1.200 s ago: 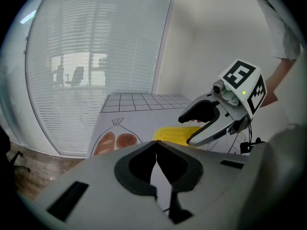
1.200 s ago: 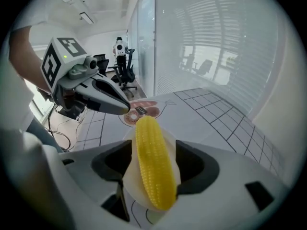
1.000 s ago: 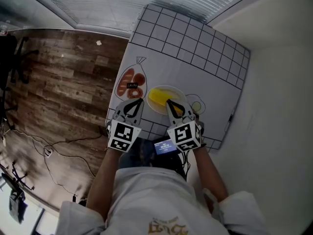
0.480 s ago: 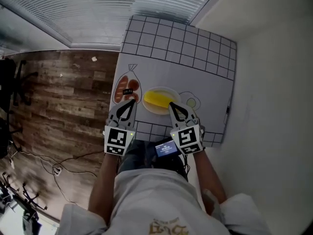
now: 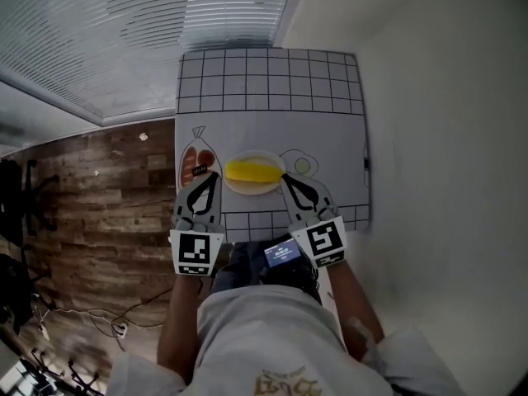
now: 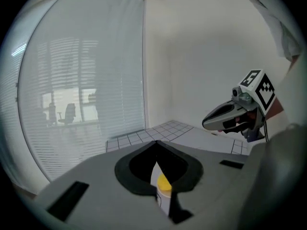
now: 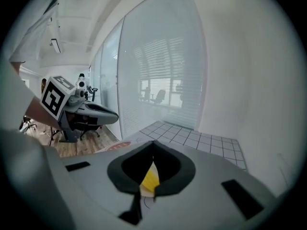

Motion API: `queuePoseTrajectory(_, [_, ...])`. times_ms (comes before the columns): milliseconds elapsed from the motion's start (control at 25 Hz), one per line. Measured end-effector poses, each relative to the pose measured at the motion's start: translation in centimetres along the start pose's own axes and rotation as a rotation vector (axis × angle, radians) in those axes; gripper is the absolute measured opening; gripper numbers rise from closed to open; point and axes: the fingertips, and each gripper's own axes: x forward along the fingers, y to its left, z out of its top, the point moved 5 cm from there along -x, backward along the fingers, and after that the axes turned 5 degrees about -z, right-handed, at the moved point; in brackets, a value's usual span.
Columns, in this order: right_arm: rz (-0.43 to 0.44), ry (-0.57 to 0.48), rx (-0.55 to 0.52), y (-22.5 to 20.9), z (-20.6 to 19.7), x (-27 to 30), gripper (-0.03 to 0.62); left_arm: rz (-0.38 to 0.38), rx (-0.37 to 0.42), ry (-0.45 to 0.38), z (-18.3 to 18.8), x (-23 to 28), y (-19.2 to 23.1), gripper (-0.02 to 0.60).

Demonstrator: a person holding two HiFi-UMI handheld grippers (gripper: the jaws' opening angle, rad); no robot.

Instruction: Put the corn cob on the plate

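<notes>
A yellow corn cob (image 5: 252,171) lies on the white plate (image 5: 251,190) in the middle of the gridded table mat (image 5: 272,97). My left gripper (image 5: 213,174) hovers just left of the plate with its jaws closed to a point, nothing between them. At the plate's right rim, my right gripper (image 5: 282,179) is likewise shut and empty, clear of the cob. In the left gripper view the closed tip (image 6: 155,143) shows a sliver of corn (image 6: 164,182) below it and the right gripper (image 6: 230,116) alongside. The right gripper view gives its closed tip (image 7: 153,143) above the corn (image 7: 150,178).
A printed sausage picture (image 5: 196,162) lies left of the plate and a fried-egg drawing (image 5: 301,165) to its right. A small dark item (image 5: 365,163) sits at the mat's right edge. White wall rises on the right, wooden floor (image 5: 99,188) lies to the left, and blinds stand behind.
Both grippers have risen and drawn back from the plate; the right tip has left the cob. The corn has stayed on the plate.
</notes>
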Motion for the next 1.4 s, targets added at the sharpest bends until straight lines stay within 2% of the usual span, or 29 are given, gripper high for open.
queuePoseTrajectory(240, [-0.101, -0.056, 0.003, -0.8, 1.8, -2.3, 0.006, -0.008, 0.028, -0.068, 2.7, -1.0, -0.3, 0.008])
queuePoseTrajectory(440, [-0.168, -0.093, 0.032, -1.2, 2.6, -3.4, 0.006, 0.013, -0.004, -0.117, 3.7, -2.4, -0.3, 0.008])
queuePoseTrajectory(560, [-0.202, -0.121, 0.064, -1.5, 3.2, -3.8, 0.006, 0.009, 0.012, -0.137, 4.3, -2.8, 0.0, 0.008])
queuePoseTrajectory(880, [-0.242, -0.173, 0.090, -1.8, 4.3, -4.5, 0.006, -0.004, 0.009, -0.171, 5.4, -3.3, 0.5, 0.008])
queuePoseTrajectory(1040, [-0.255, -0.180, 0.078, -2.0, 4.0, -4.8, 0.006, 0.006, 0.030, -0.152, 5.3, -3.1, 0.8, 0.008])
queuePoseTrajectory(1400, [-0.260, -0.174, 0.085, -2.1, 4.0, -5.1, 0.006, 0.020, 0.028, -0.144, 5.3, -3.3, 1.3, 0.008])
